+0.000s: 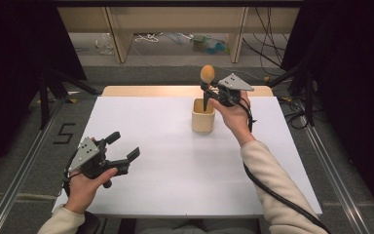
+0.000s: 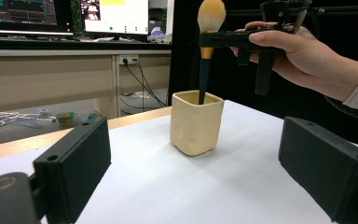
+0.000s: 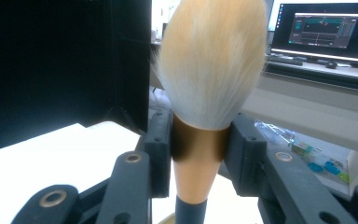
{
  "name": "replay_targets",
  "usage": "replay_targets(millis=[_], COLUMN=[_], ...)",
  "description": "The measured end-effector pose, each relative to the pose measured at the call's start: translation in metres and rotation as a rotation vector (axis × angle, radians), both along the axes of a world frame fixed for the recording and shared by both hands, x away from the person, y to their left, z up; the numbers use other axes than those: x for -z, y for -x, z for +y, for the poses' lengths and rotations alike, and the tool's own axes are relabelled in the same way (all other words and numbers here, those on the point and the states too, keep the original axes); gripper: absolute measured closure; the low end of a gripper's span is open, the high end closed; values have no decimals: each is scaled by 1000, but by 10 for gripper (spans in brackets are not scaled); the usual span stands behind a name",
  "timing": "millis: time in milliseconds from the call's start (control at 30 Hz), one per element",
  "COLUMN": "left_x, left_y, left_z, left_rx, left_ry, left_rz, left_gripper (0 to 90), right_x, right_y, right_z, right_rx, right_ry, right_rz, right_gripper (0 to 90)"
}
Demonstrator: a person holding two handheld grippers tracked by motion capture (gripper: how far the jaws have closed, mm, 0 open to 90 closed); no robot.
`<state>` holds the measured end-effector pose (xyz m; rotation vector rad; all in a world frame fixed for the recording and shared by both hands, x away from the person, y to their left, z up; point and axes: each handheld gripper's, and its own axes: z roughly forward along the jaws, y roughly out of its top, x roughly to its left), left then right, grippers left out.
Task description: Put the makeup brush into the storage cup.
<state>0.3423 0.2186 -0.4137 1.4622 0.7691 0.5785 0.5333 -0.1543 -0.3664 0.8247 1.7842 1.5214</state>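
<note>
High view: I've got the right tool (image 1: 207, 89) over the far side of the white bench (image 1: 175, 161), clamped on the makeup brush (image 1: 206, 83). Brush is upright, bristles up, dark handle end dipping into the cream square cup (image 1: 203, 118); whether it touches the cup bottom I can't tell. Left tool (image 1: 121, 146) sits at the near left of the bench, well apart from the cup, jaws wide with nothing between them. Left gripper view: my own two black jaws stand spread at the bottom corners, the cup (image 2: 196, 123) between them farther off on the bench. Brush (image 2: 208, 46) hangs vertical above it, handle tip inside the rim; right tool (image 2: 209, 39) grips it at the gold ferrule just under the bristles, hand behind it at right. Right gripper view: both pads pressed on the gold ferrule of the brush (image 3: 200, 154), fluffy head (image 3: 212, 60) standing straight up close to the lens, dark handle running down out of frame. Monitor and desk in the background.
</note>
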Motion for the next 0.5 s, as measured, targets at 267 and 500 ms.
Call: replay_targets(millis=[267,500], left_x=[0,0], left_y=[0,0], left_z=[0,0], left_rx=[0,0], left_ry=[-1,-3], left_rz=[-1,-1], left_gripper=[87,88], right_x=[2,5], right_y=[-1,-2], right_z=[1,1], right_rx=[3,0], right_ry=[10,5], right_rz=[-9,8], right_gripper=[659,658])
